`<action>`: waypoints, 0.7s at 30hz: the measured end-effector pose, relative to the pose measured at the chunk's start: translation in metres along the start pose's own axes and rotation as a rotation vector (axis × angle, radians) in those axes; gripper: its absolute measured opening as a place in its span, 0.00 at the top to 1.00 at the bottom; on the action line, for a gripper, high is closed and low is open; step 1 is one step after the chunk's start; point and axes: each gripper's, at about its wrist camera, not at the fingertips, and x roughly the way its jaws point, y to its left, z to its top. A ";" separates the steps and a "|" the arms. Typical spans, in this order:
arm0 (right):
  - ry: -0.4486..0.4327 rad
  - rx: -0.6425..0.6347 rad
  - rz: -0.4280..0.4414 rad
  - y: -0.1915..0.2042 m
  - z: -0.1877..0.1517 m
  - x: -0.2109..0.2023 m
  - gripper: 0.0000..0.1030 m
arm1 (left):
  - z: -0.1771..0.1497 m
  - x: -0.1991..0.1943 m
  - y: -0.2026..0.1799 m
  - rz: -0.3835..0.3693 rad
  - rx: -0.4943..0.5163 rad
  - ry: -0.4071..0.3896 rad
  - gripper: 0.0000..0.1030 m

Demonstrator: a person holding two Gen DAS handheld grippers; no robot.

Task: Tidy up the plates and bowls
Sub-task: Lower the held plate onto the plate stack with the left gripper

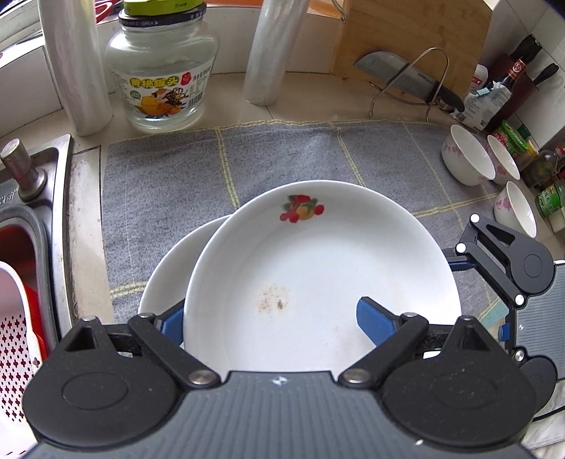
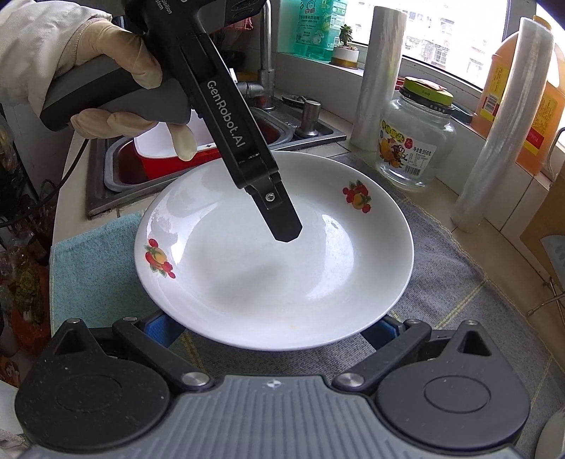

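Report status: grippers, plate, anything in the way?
Left gripper clamped on top plate rim. Right gripper open, fingers under same plate. Top plate overlaps lower plate on cloth. Bowls far right, apart.

Counter (image 1: 310,106) with grey cloth (image 1: 169,183), perhaps tiled.

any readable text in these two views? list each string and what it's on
"GenRobot.AI": left gripper arm.
"黄桃罐头": glass jar label.
"OPEN": jar lid band.
"净含量:950克": jar label, right wrist view.
Green bottle, orange jug, sauce bottles, knife blade: too small or blurred.
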 end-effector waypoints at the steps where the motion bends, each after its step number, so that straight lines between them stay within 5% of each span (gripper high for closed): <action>1: 0.003 0.002 0.001 -0.001 0.000 0.001 0.00 | 0.001 0.001 0.001 0.000 0.000 0.003 0.08; 21: 0.027 0.013 0.032 -0.003 0.005 0.004 0.00 | 0.007 0.021 0.011 0.023 0.028 0.070 0.08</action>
